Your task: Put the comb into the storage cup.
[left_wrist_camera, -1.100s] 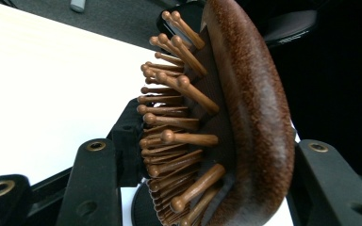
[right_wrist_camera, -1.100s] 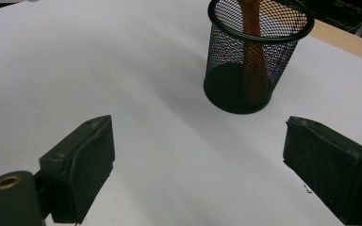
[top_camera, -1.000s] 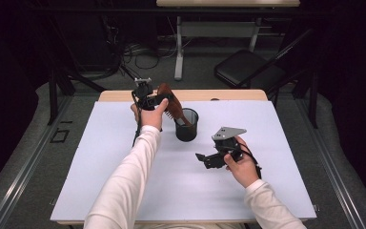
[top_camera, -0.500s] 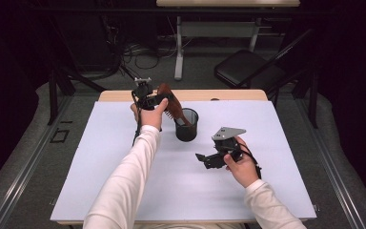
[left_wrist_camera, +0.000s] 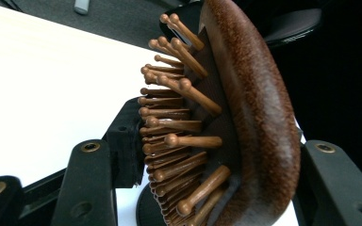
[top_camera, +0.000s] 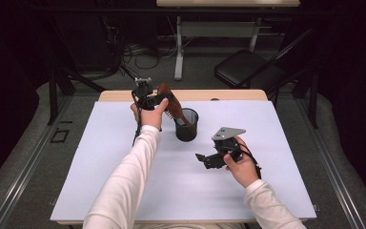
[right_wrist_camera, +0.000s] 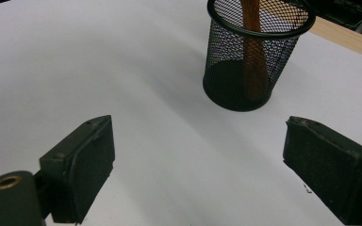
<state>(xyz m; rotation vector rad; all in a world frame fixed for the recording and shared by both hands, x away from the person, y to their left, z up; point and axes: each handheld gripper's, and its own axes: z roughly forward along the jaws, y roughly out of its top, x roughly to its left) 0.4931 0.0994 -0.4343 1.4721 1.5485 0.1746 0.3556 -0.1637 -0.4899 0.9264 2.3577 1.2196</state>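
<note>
The wooden hairbrush (top_camera: 169, 101) stands tilted with its handle down inside the black mesh cup (top_camera: 187, 125), its brown head sticking out above the cup's rim and leaning away from the cup toward the left gripper (top_camera: 153, 98). That gripper sits just beside the cup, up at the brush head. In the left gripper view the head (left_wrist_camera: 235, 117) lies between the two black jaws, the smooth back toward one jaw and the wooden pins toward the other. The jaws have just been opening; a pad meets the pin tips, so the grip on the head looks light rather than let go.

The right gripper (top_camera: 208, 160) hovers near the cup on the white table cover (top_camera: 124, 191), apart from it, aimed at it. Its jaws stand wide with nothing between them, and the right gripper view shows the cup (right_wrist_camera: 254, 61) ahead with the brush handle (right_wrist_camera: 253, 52) inside.
</note>
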